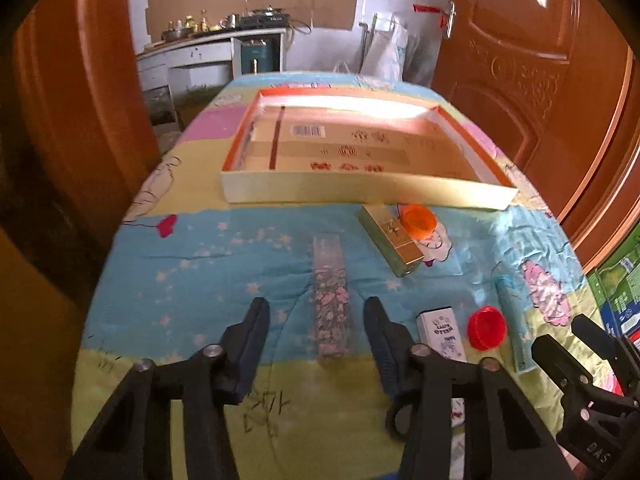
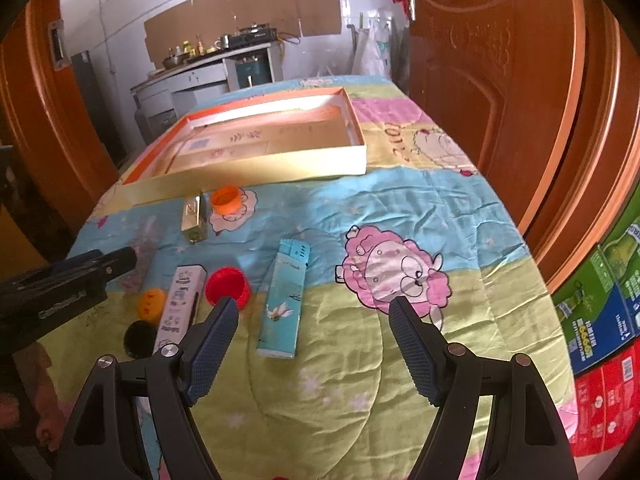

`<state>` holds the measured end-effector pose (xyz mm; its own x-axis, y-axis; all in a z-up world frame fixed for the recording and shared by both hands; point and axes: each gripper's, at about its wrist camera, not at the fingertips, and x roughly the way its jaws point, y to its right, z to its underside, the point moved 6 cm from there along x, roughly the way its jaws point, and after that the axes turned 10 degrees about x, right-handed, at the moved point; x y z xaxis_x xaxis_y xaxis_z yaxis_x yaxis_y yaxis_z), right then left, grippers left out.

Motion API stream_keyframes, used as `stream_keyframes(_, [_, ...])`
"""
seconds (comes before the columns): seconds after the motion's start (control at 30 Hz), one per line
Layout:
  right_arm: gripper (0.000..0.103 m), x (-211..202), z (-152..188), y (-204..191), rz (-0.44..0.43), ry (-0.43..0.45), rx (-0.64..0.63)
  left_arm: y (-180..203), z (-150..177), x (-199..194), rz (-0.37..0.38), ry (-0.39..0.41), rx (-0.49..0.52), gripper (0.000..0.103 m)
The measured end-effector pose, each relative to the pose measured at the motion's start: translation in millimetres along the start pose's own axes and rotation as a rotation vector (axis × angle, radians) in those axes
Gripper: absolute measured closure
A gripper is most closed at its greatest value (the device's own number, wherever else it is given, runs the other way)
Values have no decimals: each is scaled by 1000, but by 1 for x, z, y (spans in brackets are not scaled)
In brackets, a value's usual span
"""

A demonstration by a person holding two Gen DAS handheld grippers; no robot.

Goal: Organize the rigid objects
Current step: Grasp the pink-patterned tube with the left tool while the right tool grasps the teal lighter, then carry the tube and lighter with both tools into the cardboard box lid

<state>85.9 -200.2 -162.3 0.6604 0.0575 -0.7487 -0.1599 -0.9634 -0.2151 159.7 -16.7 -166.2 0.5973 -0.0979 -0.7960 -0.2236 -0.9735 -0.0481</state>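
Both grippers hover with fingers spread, nothing picked up yet; the first pick appears to be in hand.

Left wrist view: the left gripper [image 1: 316, 312] straddles a clear floral-patterned tube [image 1: 332, 300] lying between its fingers on the tabletop; closing on it looks like the next move. Beyond the fingertips, the shallow cardboard tray [image 1: 360, 192] holds no loose items.
Right wrist view: the right gripper [image 2: 314, 316] is empty, a blue lighter box [image 2: 282, 304] between its fingers, nearer the left one; a red cap [image 2: 228, 285] touches that fingertip.

Creased printed cloth quilt [image 2: 400, 208], glossy gold-foil box [image 1: 390, 240], matt cardboard tray [image 1: 360, 192], glossy wooden door [image 2: 480, 80].
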Motion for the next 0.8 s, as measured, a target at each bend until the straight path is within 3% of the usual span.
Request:
stream_keyframes(0.1, [24, 9, 2, -1, -1, -25, -4, 0, 4, 16, 23, -45, -4, 67])
stream_keyframes(0.2, [26, 17, 4, -3, -2, -50, -13, -1, 4, 17, 28, -25, 1, 69])
stream_keyframes(0.23, [37, 19, 4, -4, -2, -55, -16, -2, 4, 17, 31, -21, 3, 71])
stream_keyframes(0.27, [56, 21, 5, -6, -4, -63, -21, -3, 4, 17, 41, -18, 2, 74])
stream_keyframes(0.37, [80, 23, 5, -11, -13, -64, -42, -6, 4, 16, 81, -10, -18, 82])
stream_keyframes(0.53, [80, 21, 4, -12, -50, -78, -29, -9, 5, 13, 108, -5, -38, 83])
stream_keyframes(0.8, [81, 1, -6, -14, -69, -24, -38, -8, -1, -7, 95, 34, -17, 83])
